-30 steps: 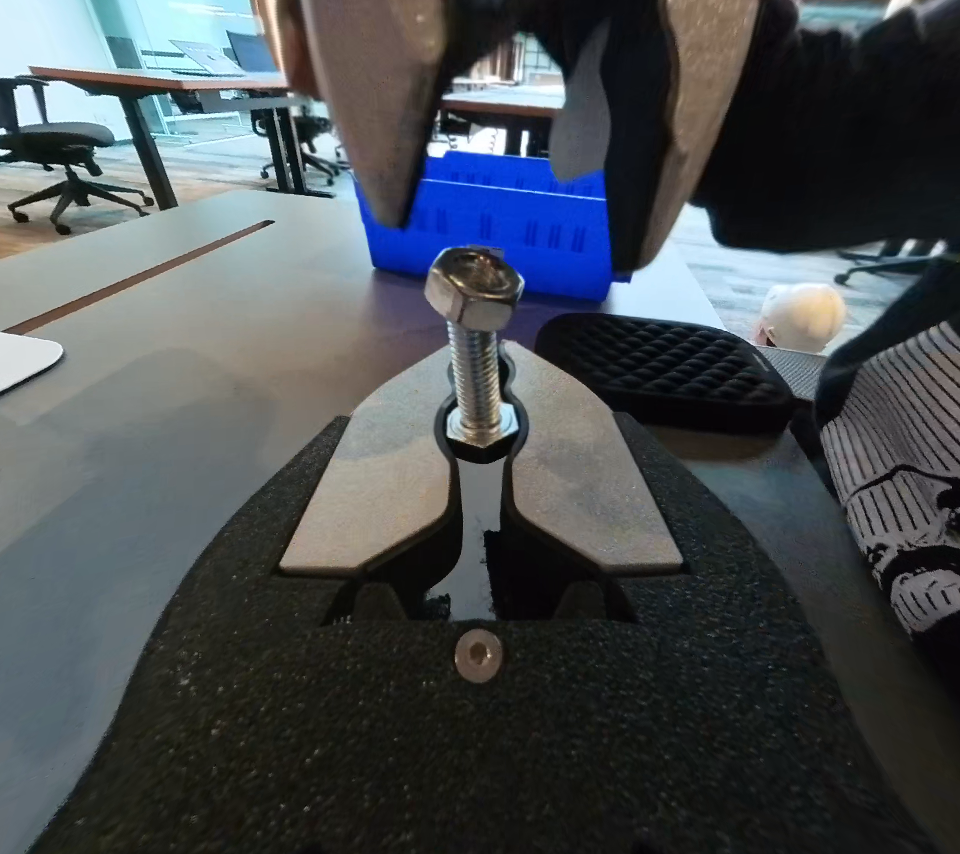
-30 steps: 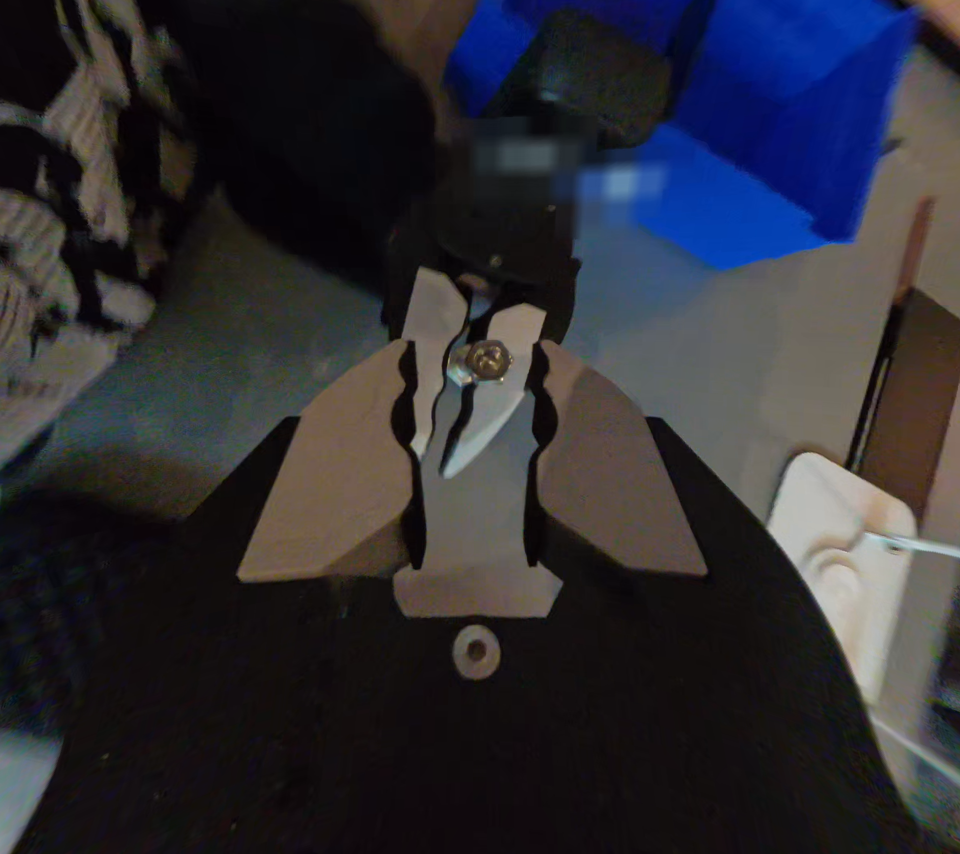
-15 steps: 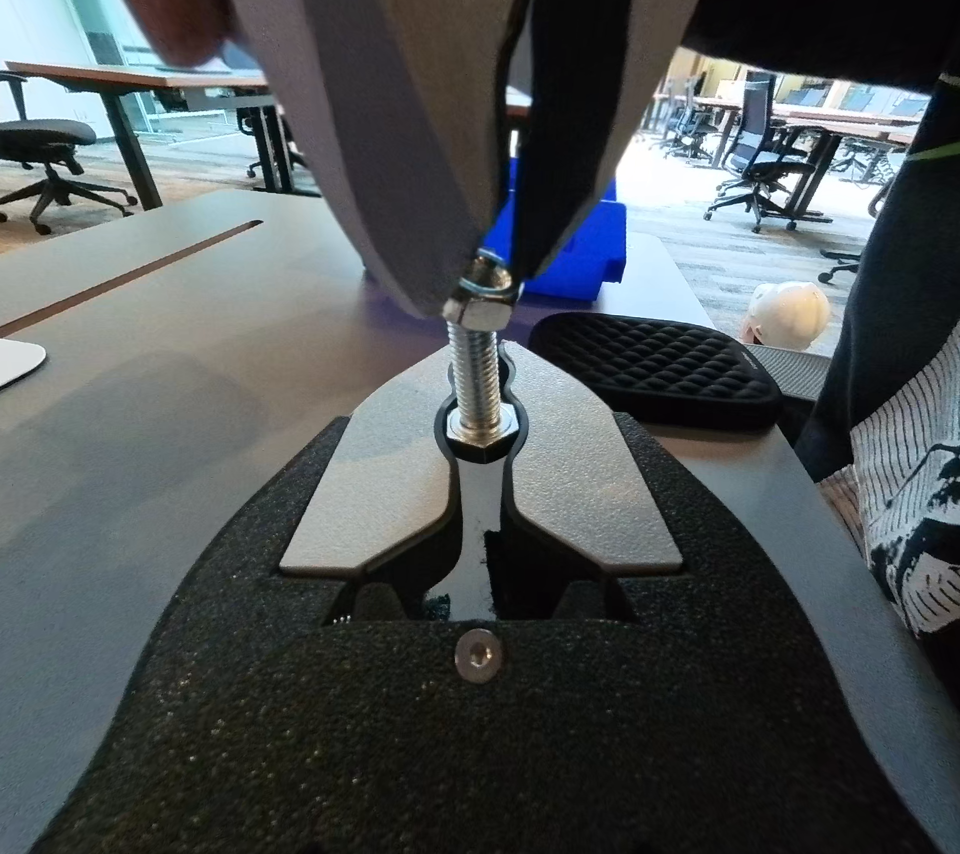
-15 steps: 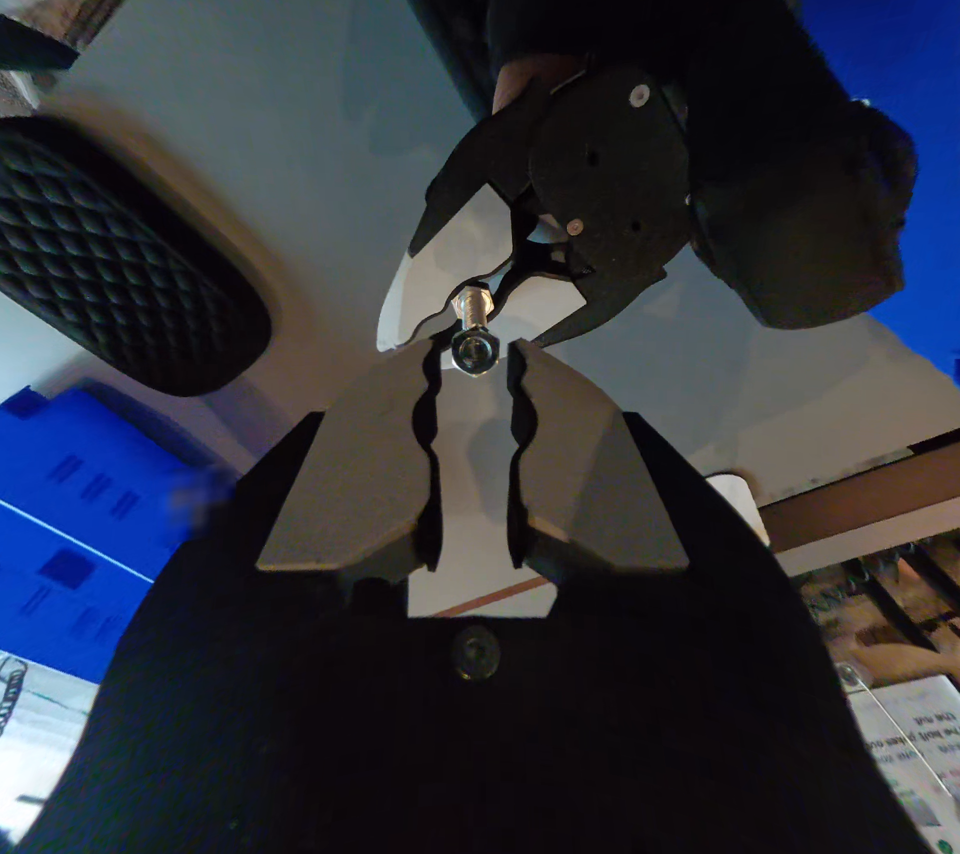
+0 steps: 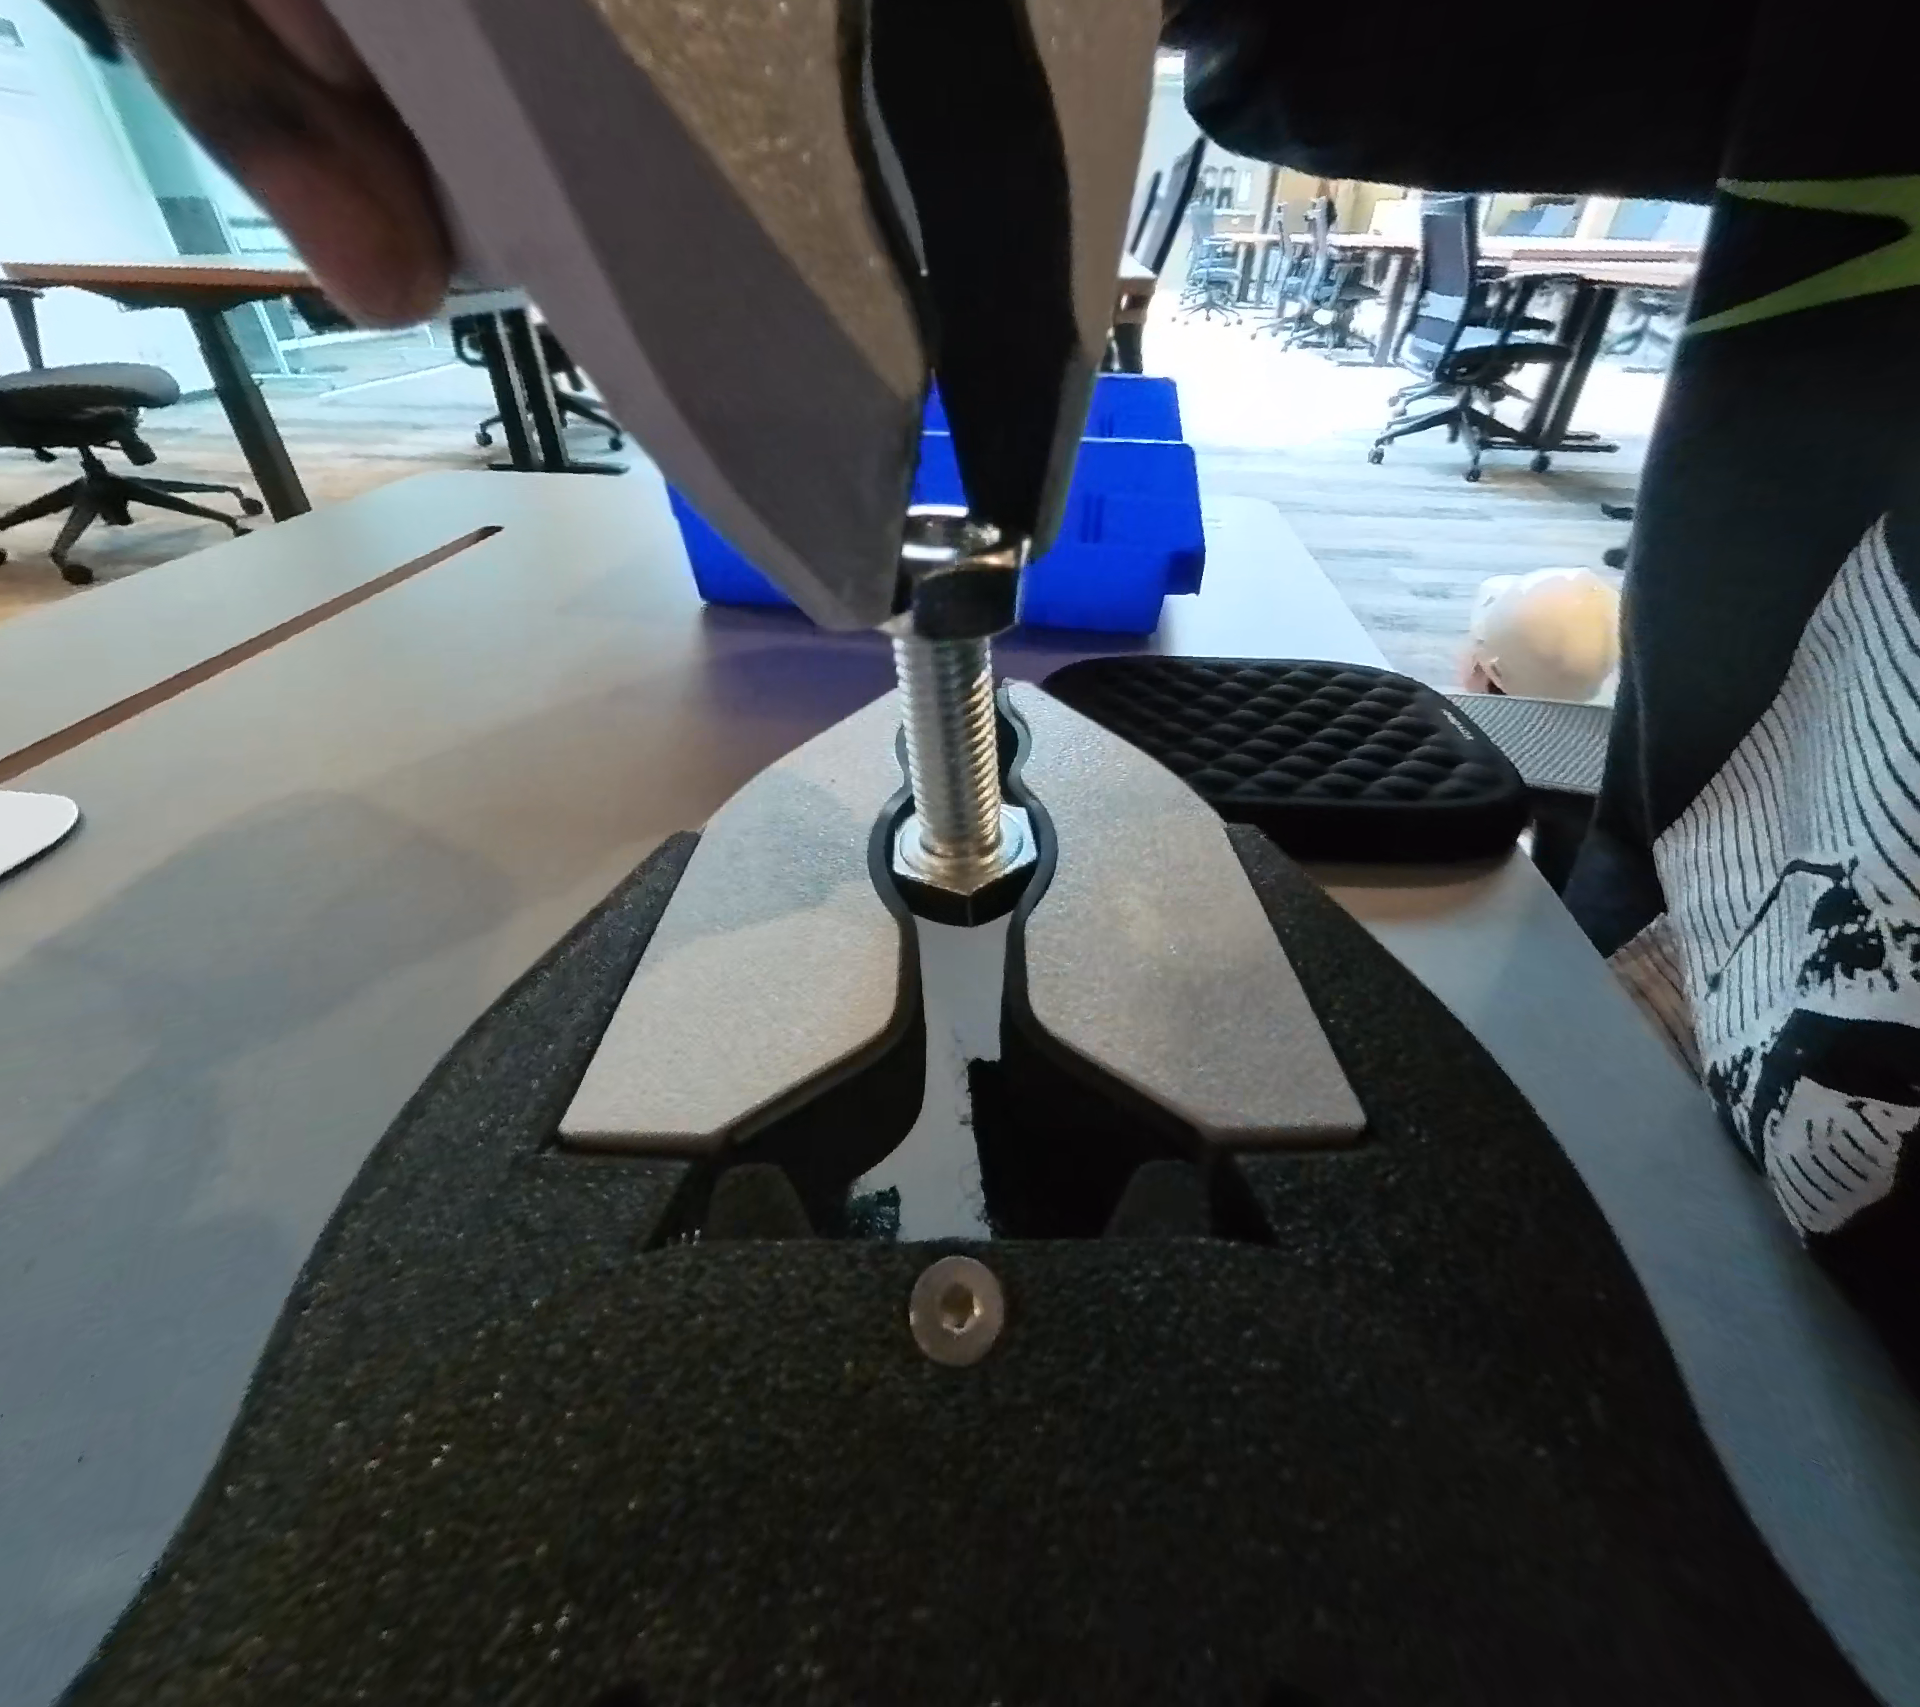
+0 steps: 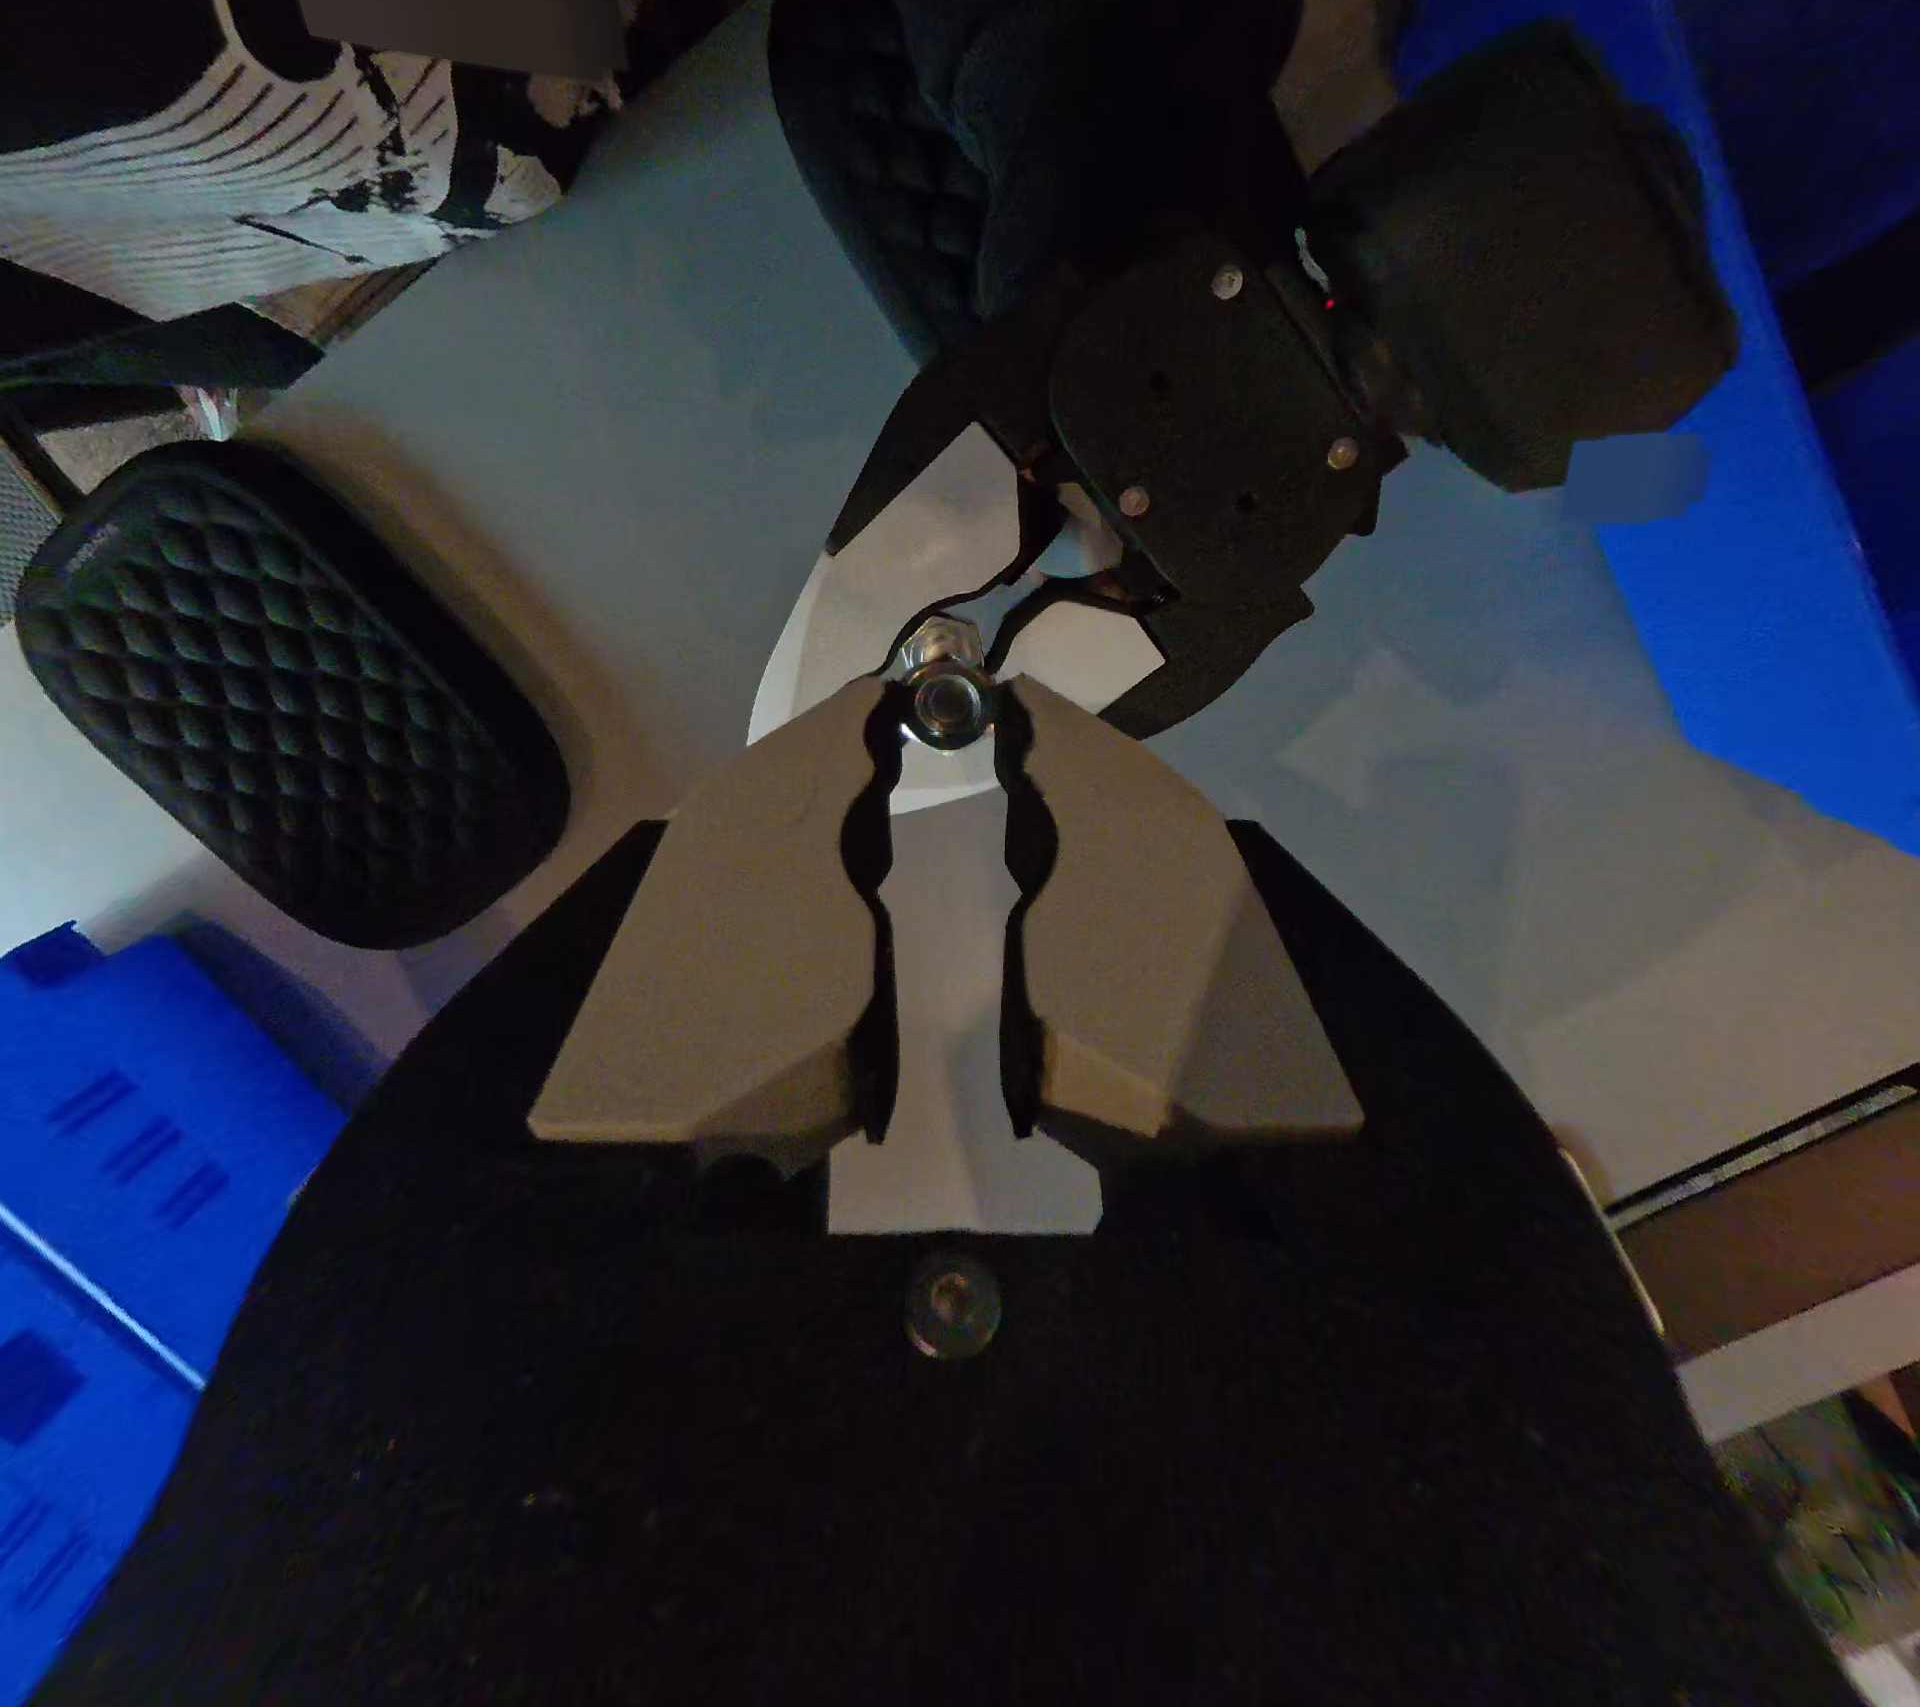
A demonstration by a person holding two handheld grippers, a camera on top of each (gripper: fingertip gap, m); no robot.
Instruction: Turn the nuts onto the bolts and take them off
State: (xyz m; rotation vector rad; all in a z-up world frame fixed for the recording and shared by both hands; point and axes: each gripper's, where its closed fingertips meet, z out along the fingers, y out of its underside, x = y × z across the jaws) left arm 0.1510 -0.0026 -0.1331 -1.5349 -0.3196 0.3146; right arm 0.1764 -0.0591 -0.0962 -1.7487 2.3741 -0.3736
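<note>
A silver bolt (image 5: pixel 951 753) stands upright above the grey table (image 5: pixel 312 774). My left gripper (image 5: pixel 961 722) is shut on its hex head (image 5: pixel 961 873). A silver nut (image 5: pixel 961 592) sits on the top end of the thread. My right gripper (image 5: pixel 961 566) comes down from above, and its two grey fingers press the nut from both sides. In the right wrist view I look straight down on the nut (image 6: pixel 940 707), held at the tips of my right gripper (image 6: pixel 943 712). The left gripper's black body (image 6: pixel 1216 452) lies beyond it.
A blue bin (image 5: pixel 1101 535) stands at the back of the table. A black quilted pad (image 5: pixel 1278 764) lies to the right, also in the right wrist view (image 6: pixel 281 701). A person's torso (image 5: pixel 1787 930) is at the right edge. A white object (image 5: pixel 31 831) lies far left. Some 7 cm of space lies between my two pairs of fingers.
The right gripper came down from above the bolt and closed its tips on the nut, turning about the bolt as it did. The left gripper and bolt stayed still.
</note>
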